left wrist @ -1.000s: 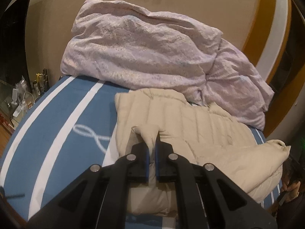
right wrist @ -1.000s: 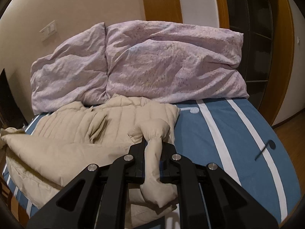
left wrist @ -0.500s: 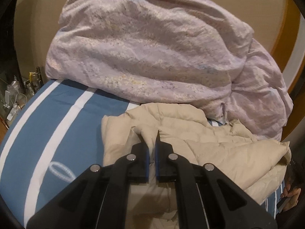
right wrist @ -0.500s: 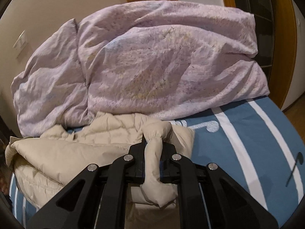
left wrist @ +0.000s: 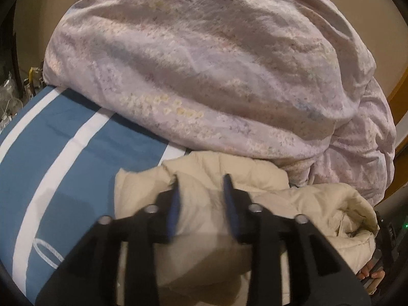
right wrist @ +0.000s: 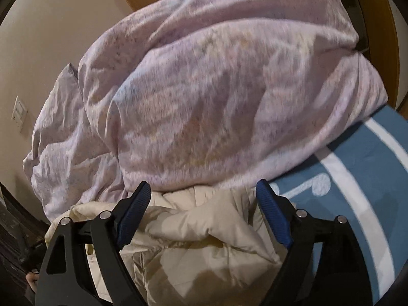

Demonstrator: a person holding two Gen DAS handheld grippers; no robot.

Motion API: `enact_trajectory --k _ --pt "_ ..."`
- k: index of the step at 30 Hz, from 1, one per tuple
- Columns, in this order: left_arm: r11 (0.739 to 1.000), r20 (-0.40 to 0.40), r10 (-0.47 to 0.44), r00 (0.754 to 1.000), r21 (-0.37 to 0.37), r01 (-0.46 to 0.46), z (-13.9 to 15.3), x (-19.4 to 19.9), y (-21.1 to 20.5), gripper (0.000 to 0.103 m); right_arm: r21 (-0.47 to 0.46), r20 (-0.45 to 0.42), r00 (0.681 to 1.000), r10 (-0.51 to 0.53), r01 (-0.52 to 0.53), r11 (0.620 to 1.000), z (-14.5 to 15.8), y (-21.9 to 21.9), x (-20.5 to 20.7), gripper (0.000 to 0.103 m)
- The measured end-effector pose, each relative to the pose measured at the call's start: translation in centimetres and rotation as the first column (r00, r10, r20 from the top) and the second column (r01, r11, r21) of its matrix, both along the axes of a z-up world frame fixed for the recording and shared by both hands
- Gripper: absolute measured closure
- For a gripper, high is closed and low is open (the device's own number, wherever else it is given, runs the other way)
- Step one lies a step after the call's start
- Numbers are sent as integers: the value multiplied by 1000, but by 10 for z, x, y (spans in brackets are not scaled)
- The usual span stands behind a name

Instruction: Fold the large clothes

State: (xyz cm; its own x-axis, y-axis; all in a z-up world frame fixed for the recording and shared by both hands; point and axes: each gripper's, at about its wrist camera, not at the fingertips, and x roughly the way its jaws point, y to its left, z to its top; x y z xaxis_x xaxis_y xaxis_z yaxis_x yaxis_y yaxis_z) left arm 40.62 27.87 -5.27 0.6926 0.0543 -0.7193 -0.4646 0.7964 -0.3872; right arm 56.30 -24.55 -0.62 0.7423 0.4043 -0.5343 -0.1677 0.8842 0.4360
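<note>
A cream quilted jacket [left wrist: 293,204] lies bunched on the blue striped bed, folded over toward the pillows; it also shows in the right wrist view [right wrist: 204,229]. My left gripper [left wrist: 201,181] is open, its blue-padded fingers apart just above the jacket's folded edge, holding nothing. My right gripper [right wrist: 202,188] is open wide over the jacket's other edge, with cloth lying loose between the fingers and not pinched.
A big pink floral duvet [left wrist: 216,63] is heaped right behind the jacket against the beige wall; it fills the right wrist view too [right wrist: 216,89]. The blue bedspread with white stripes [left wrist: 51,165] extends left, and right in the other view [right wrist: 357,191]. A wall switch [right wrist: 19,113].
Both grippers carried the jacket's edge forward toward the duvet, then opened and let go of the cloth. The jacket now lies folded closer to the duvet.
</note>
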Motion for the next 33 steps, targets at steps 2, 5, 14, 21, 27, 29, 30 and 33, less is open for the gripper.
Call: enact_trajectory --k 2,5,14,21,27,29,30,33 --pt "1000 6 8 1000 24 -8 7 0 0 47 -12 14 1000 -3 3 1000 6 -3 -7 17" --pt "999 27 14 1000 35 -15 18 -9 1 42 -33 34 999 -9 10 999 14 -11 -20 17" --pt "997 31 22 999 71 -24 35 -53 -5 35 -88 43 999 5 -1 996 24 -25 -56 17" --pt "994 40 -10 999 112 6 48 -71 -16 35 -152 40 998 43 -37 988 24 -11 -71 17" --pt "983 42 -49 998 176 41 52 -73 -32 30 -203 26 997 78 -71 977 15 9 -71 17" --pt "978 23 -71 997 198 65 47 -68 -40 30 -217 21 996 84 -77 973 12 16 -69 17" --pt "976 15 -79 997 206 75 44 -65 -43 30 -224 22 996 86 -79 971 11 19 -68 17" --pt "971 -6 -98 995 221 97 35 -54 -51 30 -253 25 995 93 -84 964 8 31 -61 17"
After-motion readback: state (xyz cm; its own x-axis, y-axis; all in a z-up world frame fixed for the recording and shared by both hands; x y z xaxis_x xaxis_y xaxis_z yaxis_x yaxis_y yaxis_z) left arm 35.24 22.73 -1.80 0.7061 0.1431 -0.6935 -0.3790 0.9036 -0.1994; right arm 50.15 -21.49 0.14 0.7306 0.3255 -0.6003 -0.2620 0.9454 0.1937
